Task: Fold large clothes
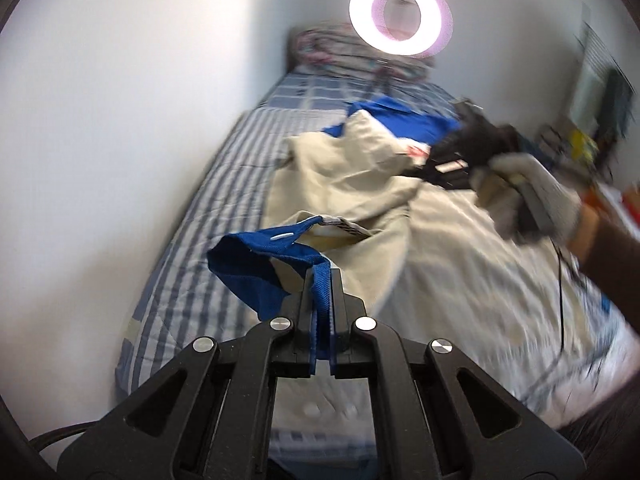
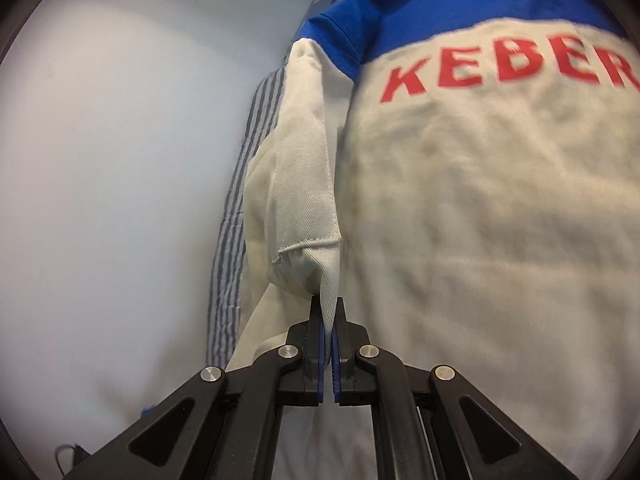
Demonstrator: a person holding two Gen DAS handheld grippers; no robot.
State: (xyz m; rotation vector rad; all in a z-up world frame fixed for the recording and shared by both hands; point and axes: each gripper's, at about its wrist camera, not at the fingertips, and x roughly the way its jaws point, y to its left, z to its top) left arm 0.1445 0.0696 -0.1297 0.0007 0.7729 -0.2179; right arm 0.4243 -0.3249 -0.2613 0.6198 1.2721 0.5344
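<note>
Left wrist view: the left gripper (image 1: 322,280) is seen at the lower middle of the frame with its jaws closed tight on a blue cuff (image 1: 256,256), which is pinched between the pads and lifted off the striped bedsheet (image 1: 224,168). The garment itself, a cream and blue work jacket (image 1: 352,176), is spread and rumpled across the middle of the frame, reaching toward the right edge, where a gloved hand (image 1: 524,200) is blurred around the right gripper (image 1: 452,160). In the right wrist view, the right gripper's jaws are closed at the lower middle on a cream fold of the sleeve (image 2: 296,184), with the jacket back and its red lettering (image 2: 508,68) filling the right half of the frame. The step in hand is judged to be the folding of 1 sleeve across the jacket body. It would be done well if both pinches are kept firm, since each grip is held on a thin edge of cloth that could slip out. The 2 held points should be carried together at an even height, so that the sleeve is kept taut and no crease is dragged into the back panel. The sleeve is best laid flat along the body before either grip is released, and the cuff should be lowered last.
</note>
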